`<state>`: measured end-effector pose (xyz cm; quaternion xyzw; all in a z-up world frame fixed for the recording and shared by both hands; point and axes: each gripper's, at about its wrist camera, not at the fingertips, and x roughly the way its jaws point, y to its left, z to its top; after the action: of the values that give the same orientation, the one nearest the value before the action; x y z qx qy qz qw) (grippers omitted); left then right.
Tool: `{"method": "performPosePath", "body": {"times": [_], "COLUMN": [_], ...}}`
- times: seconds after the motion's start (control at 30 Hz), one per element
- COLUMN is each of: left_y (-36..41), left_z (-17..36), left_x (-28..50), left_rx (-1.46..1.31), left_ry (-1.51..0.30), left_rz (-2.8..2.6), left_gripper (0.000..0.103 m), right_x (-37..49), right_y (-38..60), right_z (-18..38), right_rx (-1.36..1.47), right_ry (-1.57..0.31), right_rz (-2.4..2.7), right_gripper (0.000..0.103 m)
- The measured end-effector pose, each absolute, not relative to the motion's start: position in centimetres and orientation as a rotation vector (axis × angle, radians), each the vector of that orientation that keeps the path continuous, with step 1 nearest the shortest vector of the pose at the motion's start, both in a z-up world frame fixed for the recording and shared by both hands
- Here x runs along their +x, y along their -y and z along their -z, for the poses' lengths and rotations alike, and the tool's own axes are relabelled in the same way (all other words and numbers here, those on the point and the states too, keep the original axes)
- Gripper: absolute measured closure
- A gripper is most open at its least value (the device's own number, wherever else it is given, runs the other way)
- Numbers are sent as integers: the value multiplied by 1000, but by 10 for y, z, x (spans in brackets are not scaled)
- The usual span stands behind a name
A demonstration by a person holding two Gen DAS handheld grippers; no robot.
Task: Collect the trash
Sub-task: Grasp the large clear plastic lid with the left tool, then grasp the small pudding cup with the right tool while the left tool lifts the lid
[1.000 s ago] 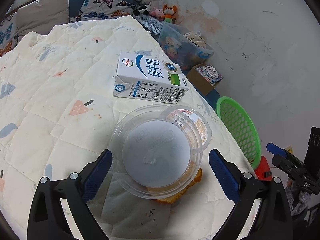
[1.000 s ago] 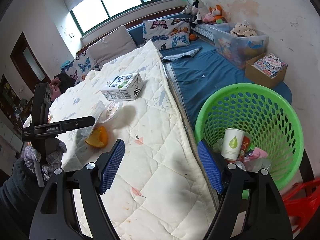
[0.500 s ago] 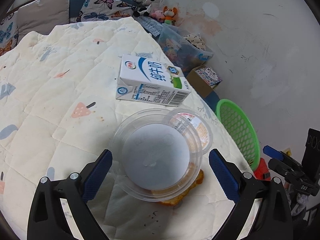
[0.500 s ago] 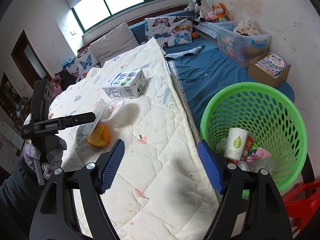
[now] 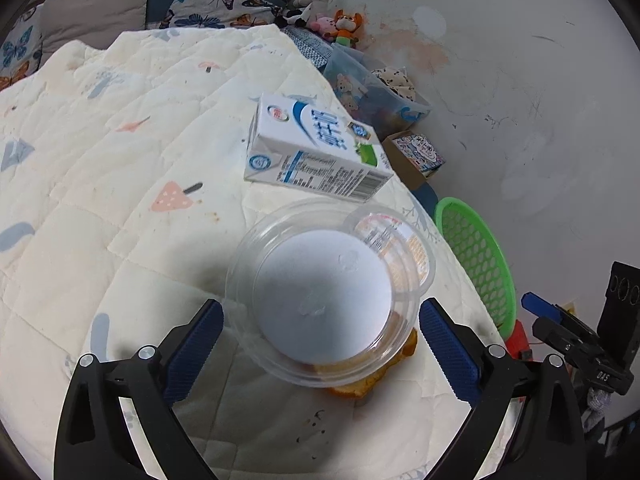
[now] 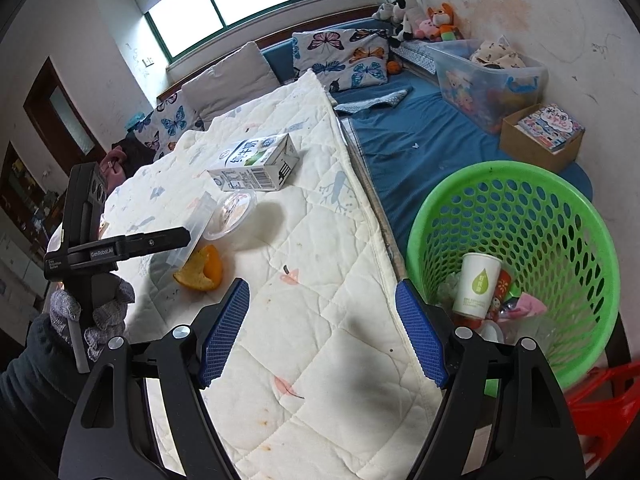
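- Your left claw (image 5: 320, 344) is spread wide over the quilt (image 5: 120, 208), one blue pad on each side of a clear plastic lid (image 5: 320, 300). The left pad (image 5: 196, 344) sits at the lid's rim; whether it touches, you cannot tell from the pictures. The right pad stands just clear of it.
- In the right wrist view the lid tilts on edge, just beyond the left claw's tip.
- A clear plastic cup (image 6: 232, 212) with a printed label lies on the quilt just behind the lid.
- An orange peel (image 6: 202, 270) lies on the quilt beneath the lid's near edge.
- A white milk carton (image 5: 316, 152) lies on its side beyond the cup, near the quilt's right edge.
- Your right claw (image 6: 322, 332) is wide too and grips nothing; it hangs above the quilt's edge, next to the green basket (image 6: 560, 208).
- The basket stands beside the bed and holds a white paper cup (image 6: 478, 290) upright among crumpled wrappers.
- Your gloved left hand (image 6: 90, 312) grips the left claw's handle.
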<state>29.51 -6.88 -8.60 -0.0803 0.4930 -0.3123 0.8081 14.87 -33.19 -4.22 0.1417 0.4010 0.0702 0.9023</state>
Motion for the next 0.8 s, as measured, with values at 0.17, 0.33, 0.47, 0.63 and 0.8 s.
{"method": "performPosePath", "body": {"times": [0.17,0.33,0.47,0.63,0.8], "left_y": [69,75,78,73,61], "left_z": [88,85,87,85,72], "left_x": [293,292,294,292,285], "left_rx": [-168,-149,-148,-175,-202], "left_ry": [-1051,-1036,-1038,-1024,-976], "left_rz": [658,652,641,627,597], "left_gripper": [8,8,9,14,15], "right_x": [150,151,152,154,158], "right_y": [332,330,327,323,318], "right_z": [45,46,46,46,45], "right_rx": [295,293,289,283,275], "right_ry": [-834,-838,-841,-842,-843], "right_rz": [-143,-147,-154,-159,-170], "right_gripper": [27,27,27,27,27]}}
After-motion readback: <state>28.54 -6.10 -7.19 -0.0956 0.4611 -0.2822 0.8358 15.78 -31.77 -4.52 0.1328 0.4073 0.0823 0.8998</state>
